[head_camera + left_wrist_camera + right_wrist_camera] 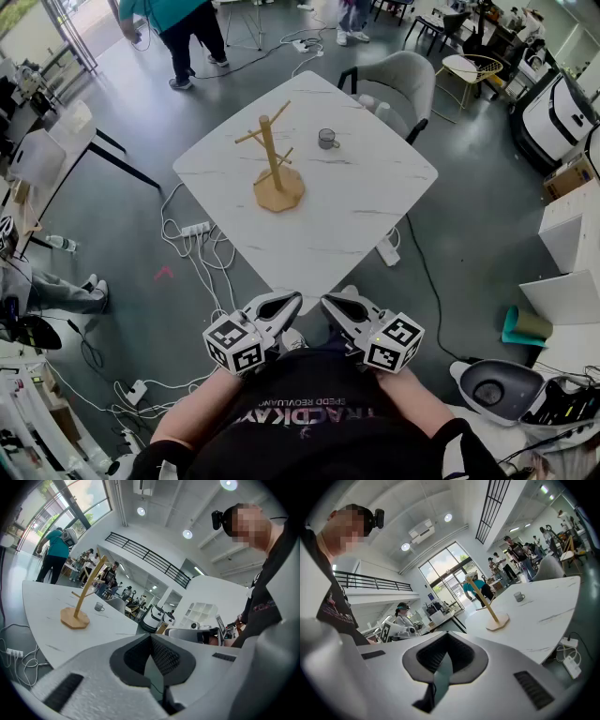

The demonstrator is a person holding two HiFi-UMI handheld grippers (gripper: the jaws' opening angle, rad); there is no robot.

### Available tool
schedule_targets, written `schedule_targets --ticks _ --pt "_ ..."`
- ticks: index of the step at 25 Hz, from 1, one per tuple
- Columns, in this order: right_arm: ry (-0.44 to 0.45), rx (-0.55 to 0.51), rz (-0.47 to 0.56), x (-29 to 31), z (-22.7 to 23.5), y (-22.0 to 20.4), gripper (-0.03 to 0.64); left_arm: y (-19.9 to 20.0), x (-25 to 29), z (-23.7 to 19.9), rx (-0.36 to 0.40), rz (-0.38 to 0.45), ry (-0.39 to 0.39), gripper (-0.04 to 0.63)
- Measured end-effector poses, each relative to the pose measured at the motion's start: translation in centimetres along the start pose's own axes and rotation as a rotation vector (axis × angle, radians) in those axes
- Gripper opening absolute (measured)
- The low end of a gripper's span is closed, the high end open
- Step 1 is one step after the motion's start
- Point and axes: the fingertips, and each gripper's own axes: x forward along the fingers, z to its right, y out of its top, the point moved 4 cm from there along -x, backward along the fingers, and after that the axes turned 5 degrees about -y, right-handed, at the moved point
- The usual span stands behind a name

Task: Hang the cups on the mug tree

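The bench (361,211) is a square white slab with faint grey veining, set corner-on to the person, and most of its top is bare. The wooden mug tree (273,150) stands upright near the middle on its flat many-sided base, with bare pegs angling upward from the post. The cup (328,139), small and grey, sits on the bench just beyond the tree and to its right, apart from it and hanging on no peg.

Both tongs are held close to the person's body, off the bench and short of its near corner. The left tongs (286,301) are clenched, pads meeting at the tip with nothing between them. The right tongs (332,302) are clenched and empty as well. The two sit near each other, tips pointing toward the bench.

Around the bench lies a grey polished floor (122,211). A white power strip (195,229) and loose cables trail on it beside the bench's left edge. A grey upholstered chair (405,80) is pulled up at the far right corner. A person in a teal top (183,19) stands beyond the bench. The room is a tall white hall with round ceiling lights (187,534), a dark balcony railing (145,555) and glass doors (445,569) letting in daylight.
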Motion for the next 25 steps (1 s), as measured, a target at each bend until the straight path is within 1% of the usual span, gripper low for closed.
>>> schedule_targets --ticks 12,18,25 --pt "-0.004 0.0 0.006 -0.5 -0.1 0.0 0.009 -0.1 0.0 0.5 0.004 -0.001 -0.004 -0.003" --pt "0.001 0.01 0.034 -1.0 -0.2 0.3 0.011 -0.2 0.0 0.9 0.002 -0.002 -0.01 -0.003" --pt "0.005 -0.001 0.03 -0.8 -0.4 0.2 0.011 -0.3 -0.4 0.9 0.009 -0.002 -0.005 -0.003"
